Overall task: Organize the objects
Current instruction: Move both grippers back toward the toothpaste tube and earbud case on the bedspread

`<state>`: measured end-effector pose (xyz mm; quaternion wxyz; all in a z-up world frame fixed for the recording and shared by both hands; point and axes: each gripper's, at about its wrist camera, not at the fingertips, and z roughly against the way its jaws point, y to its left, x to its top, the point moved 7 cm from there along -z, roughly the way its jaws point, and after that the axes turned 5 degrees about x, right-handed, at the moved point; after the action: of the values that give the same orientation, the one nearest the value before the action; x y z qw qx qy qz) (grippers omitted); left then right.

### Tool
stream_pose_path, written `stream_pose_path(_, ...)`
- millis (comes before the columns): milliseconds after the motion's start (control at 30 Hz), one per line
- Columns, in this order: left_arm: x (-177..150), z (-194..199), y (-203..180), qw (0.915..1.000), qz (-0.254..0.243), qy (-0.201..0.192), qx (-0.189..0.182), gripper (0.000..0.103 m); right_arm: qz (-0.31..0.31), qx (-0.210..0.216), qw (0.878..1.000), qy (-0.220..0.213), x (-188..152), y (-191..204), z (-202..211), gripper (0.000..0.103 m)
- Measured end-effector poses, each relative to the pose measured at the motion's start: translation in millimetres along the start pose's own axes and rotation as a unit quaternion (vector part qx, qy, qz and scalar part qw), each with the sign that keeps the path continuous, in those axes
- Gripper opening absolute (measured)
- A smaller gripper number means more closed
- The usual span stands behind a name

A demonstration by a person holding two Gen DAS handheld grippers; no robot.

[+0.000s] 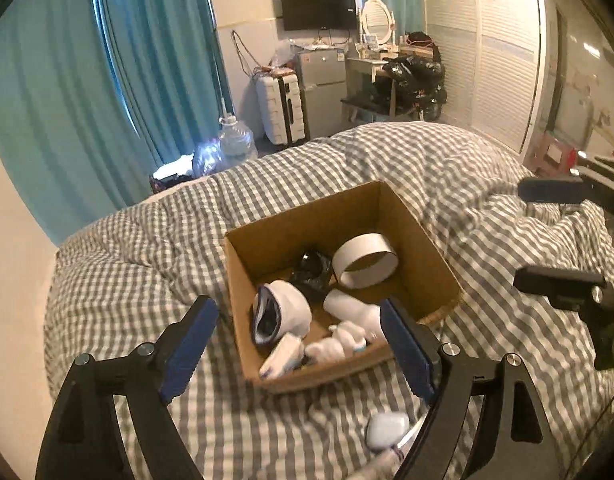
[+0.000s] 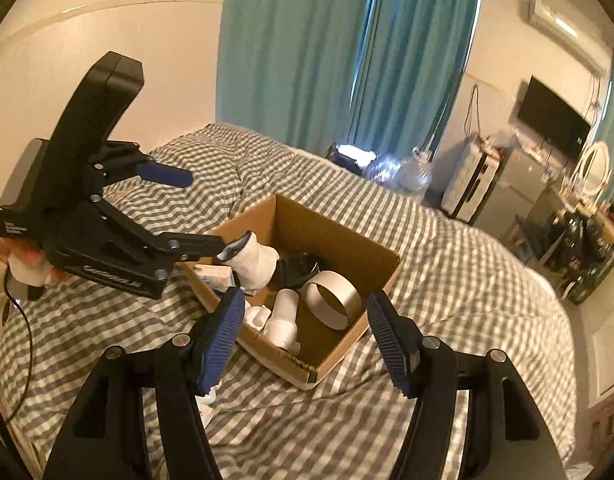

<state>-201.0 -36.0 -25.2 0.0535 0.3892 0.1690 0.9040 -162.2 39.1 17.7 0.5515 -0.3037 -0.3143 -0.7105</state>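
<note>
Both grippers' fingers spread above cardboard box [image 1: 339, 216] on bed.

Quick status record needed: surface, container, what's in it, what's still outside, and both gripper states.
surface: bed with grey checked duvet
container: open cardboard box on the duvet
contents: white tape ring, black crumpled item, rolled white sock, other small white items
outside: small white case on the duvet, near the box
left gripper: open, empty, above the box's near edge
right gripper: open, empty, facing the box
</note>
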Motion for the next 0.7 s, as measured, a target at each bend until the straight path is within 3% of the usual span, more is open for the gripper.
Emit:
stream_pose_path(233, -40.2, 30.6, 8.9, 0.9993, 0.028, 0.018, 0.016, 0.091, 0.039, 0.017, 0.999, 0.011, -8.0, 38.6, 8.5, 0.064)
stream_pose_path(367, -70.8, 25.4, 14.2, 0.9976, 0.055, 0.036, 0.019, 0.091, 0.044, 0.07, 0.996, 0.028, -27.4, 61.7, -8.5, 0.064)
stream_pose_path(567, -120.5, 1.2, 20.5, 0.993, 0.081, 0.072, 0.049, 0.091, 0.045, 0.102, 0.988, 0.103, -75.4, 92.2, -63.9, 0.064)
stream_pose_path(700, -138.9, -14.4, 22.2, 0.9903, 0.101, 0.091, 0.029, 0.091, 0.031, 0.121, 0.979, 0.164, -104.7, 107.3, -104.8, 0.064)
